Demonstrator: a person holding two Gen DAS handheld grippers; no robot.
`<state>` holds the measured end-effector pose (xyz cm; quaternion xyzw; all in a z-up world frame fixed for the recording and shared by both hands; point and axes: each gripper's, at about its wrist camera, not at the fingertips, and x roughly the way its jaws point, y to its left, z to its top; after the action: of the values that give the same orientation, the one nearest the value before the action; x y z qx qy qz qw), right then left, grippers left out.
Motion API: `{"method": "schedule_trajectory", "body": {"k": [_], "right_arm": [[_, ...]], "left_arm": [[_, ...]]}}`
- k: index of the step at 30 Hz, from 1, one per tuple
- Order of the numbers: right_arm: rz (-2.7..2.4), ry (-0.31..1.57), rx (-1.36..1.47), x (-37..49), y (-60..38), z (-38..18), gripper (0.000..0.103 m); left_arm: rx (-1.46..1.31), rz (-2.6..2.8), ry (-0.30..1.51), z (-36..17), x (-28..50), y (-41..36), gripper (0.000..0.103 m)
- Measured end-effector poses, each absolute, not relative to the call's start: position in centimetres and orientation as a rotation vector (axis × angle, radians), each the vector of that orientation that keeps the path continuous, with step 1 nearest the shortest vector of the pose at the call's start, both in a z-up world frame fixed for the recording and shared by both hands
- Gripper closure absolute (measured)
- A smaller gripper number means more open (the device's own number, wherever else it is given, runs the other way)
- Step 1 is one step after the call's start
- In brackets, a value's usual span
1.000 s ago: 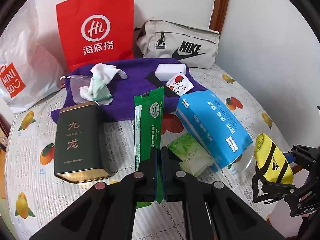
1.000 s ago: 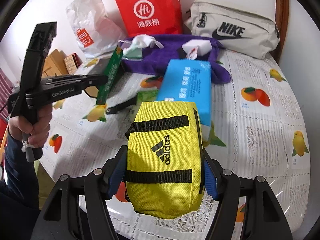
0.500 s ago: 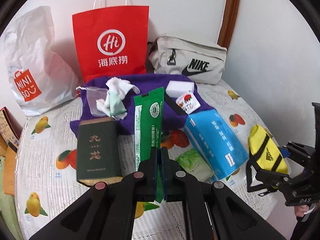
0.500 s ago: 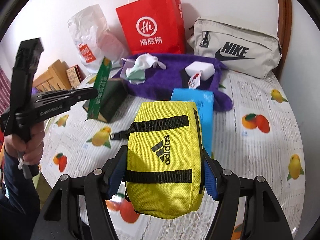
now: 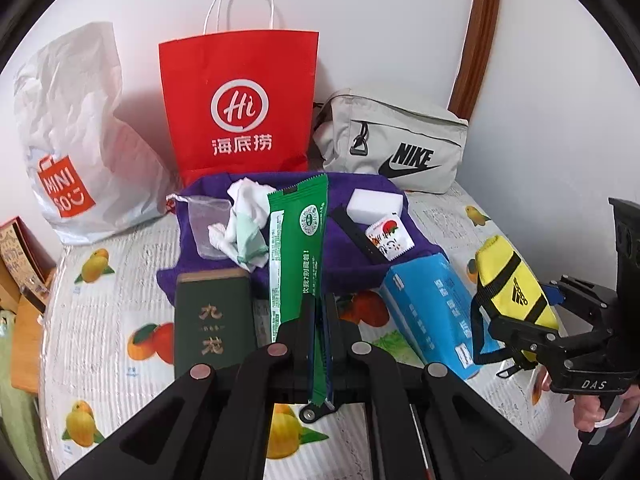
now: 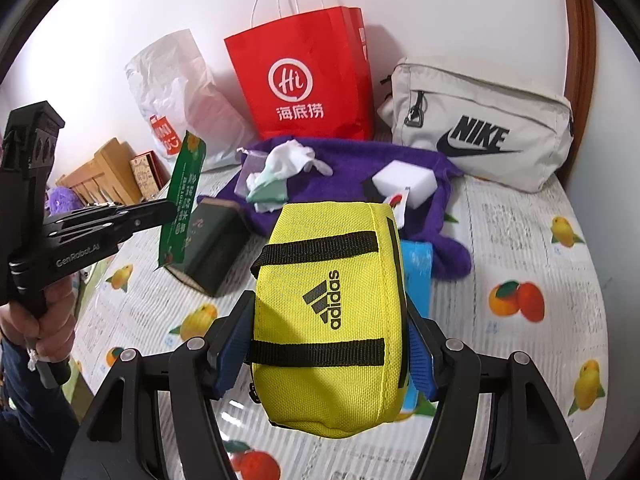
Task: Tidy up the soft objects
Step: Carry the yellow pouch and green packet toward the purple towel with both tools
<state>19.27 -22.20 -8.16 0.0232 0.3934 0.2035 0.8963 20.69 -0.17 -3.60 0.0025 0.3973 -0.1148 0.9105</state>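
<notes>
Up close, the left hand-held gripper (image 5: pixel 316 312) is clenched on a green packet (image 5: pixel 298 240), the right hand-held gripper (image 6: pixel 328 344) on a yellow pouch (image 6: pixel 332 320), both held above the desk (image 6: pixel 520 240). Behind: blue tissue pack (image 5: pixel 432 312), purple towel (image 5: pixel 320 252) w/ sponge (image 5: pixel 374 208), red bag (image 5: pixel 240 100).

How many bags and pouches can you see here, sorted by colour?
Red: 1, paper bag
White: 1, plastic bag
Grey: 1, belt bag
Yellow: 1, pouch, held in the right gripper
Total: 4
</notes>
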Motion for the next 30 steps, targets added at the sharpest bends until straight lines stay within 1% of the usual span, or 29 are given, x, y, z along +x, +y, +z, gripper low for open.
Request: {"method": "schedule_trajectory", "body": {"k": [18,30], "right_arm": [[0.426,0.804,0.093,25.3,-20.6,-7.2,0.036],[0.393,0.805,0.120,29.6,-20.4,-7.1,0.036]], "left_arm": [[-0.012,-0.196,0.794,-2.4,24.8,1.4,0.099],[-0.024,-0.176,0.808,-3.8,28.6,2.8,0.099]]}}
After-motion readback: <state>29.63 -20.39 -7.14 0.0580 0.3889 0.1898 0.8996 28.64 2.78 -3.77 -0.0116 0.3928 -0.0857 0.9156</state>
